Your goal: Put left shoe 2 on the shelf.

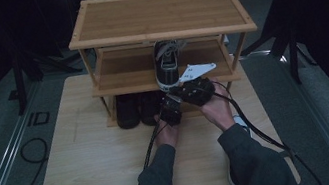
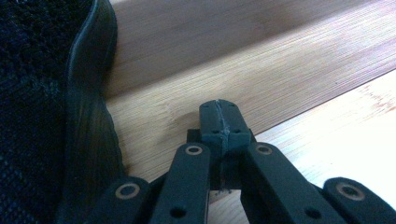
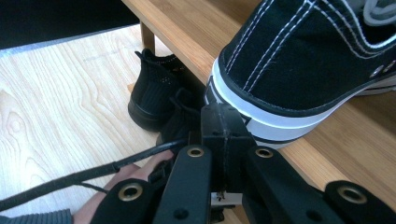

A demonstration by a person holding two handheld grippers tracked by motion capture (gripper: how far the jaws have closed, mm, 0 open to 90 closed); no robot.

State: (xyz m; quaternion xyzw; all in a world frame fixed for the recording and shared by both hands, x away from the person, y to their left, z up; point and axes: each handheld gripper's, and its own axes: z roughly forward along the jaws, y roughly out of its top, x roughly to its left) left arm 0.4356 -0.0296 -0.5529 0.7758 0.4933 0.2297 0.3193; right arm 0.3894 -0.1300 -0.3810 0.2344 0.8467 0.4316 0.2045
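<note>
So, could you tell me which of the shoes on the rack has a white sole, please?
The canvas sneaker on the middle shelf: white sole and stitching. The two shoes beneath it are all black.

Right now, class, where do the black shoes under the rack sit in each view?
High view: black shoes just left of centre, under the rack's lowest board.
Left gripper view: one of the black shoes, close up along the left edge.
Right gripper view: black shoes left of centre.
Shared landmark: the wooden rack.
</note>
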